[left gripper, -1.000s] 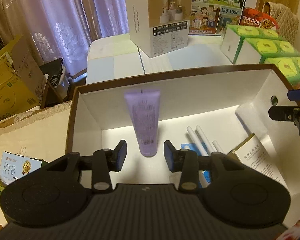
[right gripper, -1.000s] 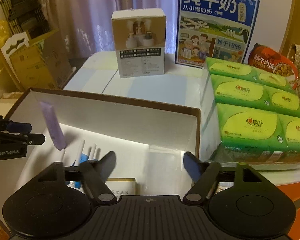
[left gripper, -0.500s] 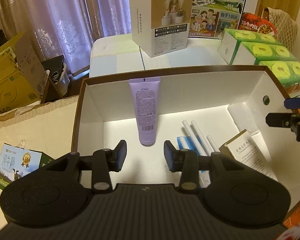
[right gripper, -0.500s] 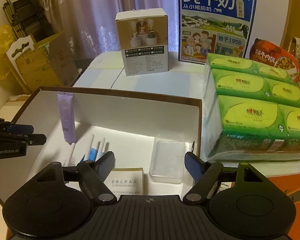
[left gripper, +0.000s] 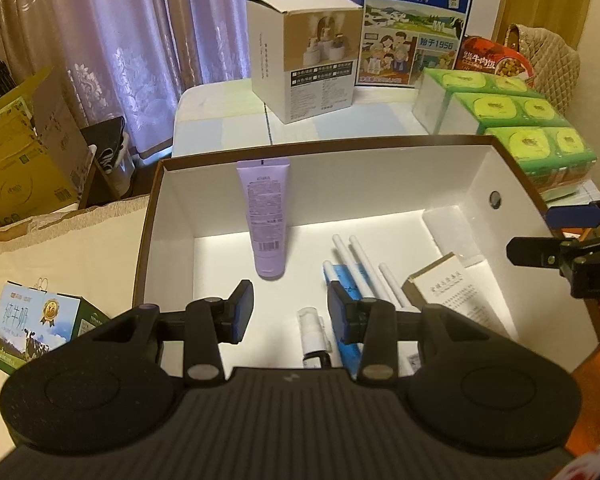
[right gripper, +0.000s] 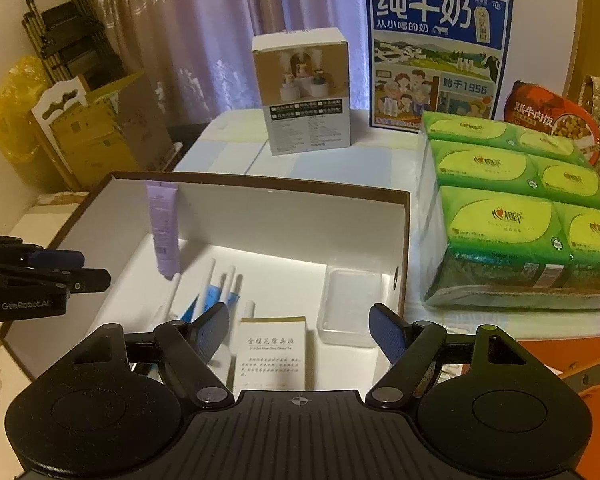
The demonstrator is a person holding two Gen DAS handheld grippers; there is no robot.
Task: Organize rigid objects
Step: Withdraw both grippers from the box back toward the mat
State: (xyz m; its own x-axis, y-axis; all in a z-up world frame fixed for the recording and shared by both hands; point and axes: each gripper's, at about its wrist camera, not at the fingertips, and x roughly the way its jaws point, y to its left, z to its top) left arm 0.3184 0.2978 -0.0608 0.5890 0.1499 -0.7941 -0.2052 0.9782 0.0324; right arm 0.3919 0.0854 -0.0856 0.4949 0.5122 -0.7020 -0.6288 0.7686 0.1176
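A white open box (left gripper: 172,216) with a brown rim holds the objects. A purple tube (left gripper: 266,220) leans upright against its far wall; it also shows in the right wrist view (right gripper: 163,232). White sticks (left gripper: 360,264), a blue packet (left gripper: 342,280), a small white bottle (left gripper: 314,334), a cream printed box (left gripper: 456,300) and a clear plastic case (right gripper: 346,306) lie on the floor. My left gripper (left gripper: 290,310) is open and empty above the near edge. My right gripper (right gripper: 300,330) is open and empty over the cream box (right gripper: 272,354).
Green tissue packs (right gripper: 516,216) stand right of the box. A white carton (right gripper: 302,92) and a blue milk poster (right gripper: 436,56) stand behind. A small milk carton (left gripper: 32,328) lies at the left. Cardboard boxes (left gripper: 24,160) sit by the curtain.
Both grippers have drawn back and up from the box, so more of its floor shows. The purple tube has stayed leaning on the far wall.
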